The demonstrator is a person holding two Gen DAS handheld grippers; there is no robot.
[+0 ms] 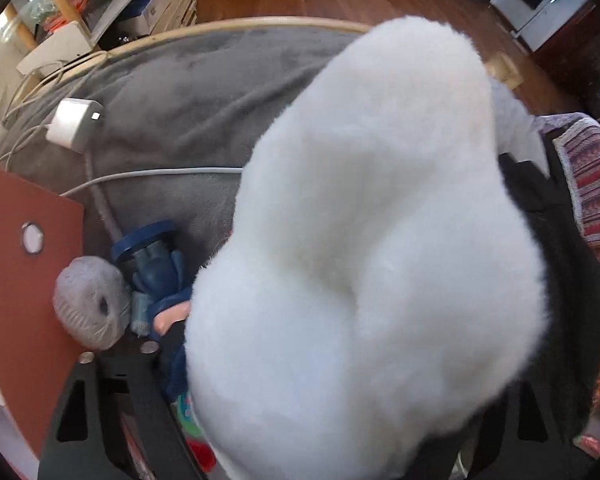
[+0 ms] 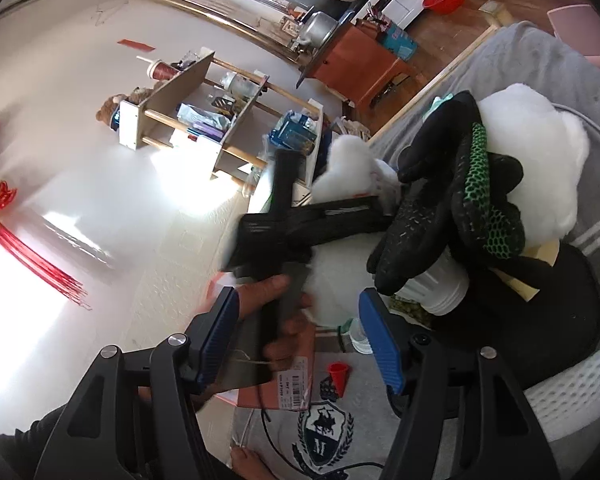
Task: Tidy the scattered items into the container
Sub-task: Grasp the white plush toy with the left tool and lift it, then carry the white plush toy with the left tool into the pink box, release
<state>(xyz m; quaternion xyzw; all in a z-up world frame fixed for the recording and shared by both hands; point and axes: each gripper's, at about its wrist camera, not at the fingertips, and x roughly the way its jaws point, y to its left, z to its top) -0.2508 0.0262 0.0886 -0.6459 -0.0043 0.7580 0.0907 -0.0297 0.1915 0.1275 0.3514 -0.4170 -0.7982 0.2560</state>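
Observation:
A big white plush toy (image 1: 372,248) fills the left wrist view, held between my left gripper's black fingers (image 1: 112,412); the tips are hidden behind it. In the right wrist view my left gripper (image 2: 300,220) is shut on the same white plush (image 2: 540,140), held over a white basket (image 2: 572,392) that holds a black garment, black-and-green gloves (image 2: 472,200) and a white jar. My right gripper (image 2: 300,344) is open and empty, its blue pads (image 2: 382,344) wide apart, just in front of the basket.
On the grey blanket (image 1: 180,92) lie a white charger (image 1: 74,124) with cables, a grey plush ball (image 1: 92,308), a blue doll (image 1: 156,264) and a red board (image 1: 24,280). A small red cone (image 2: 338,376) and a grey shirt (image 2: 324,432) lie below my right gripper.

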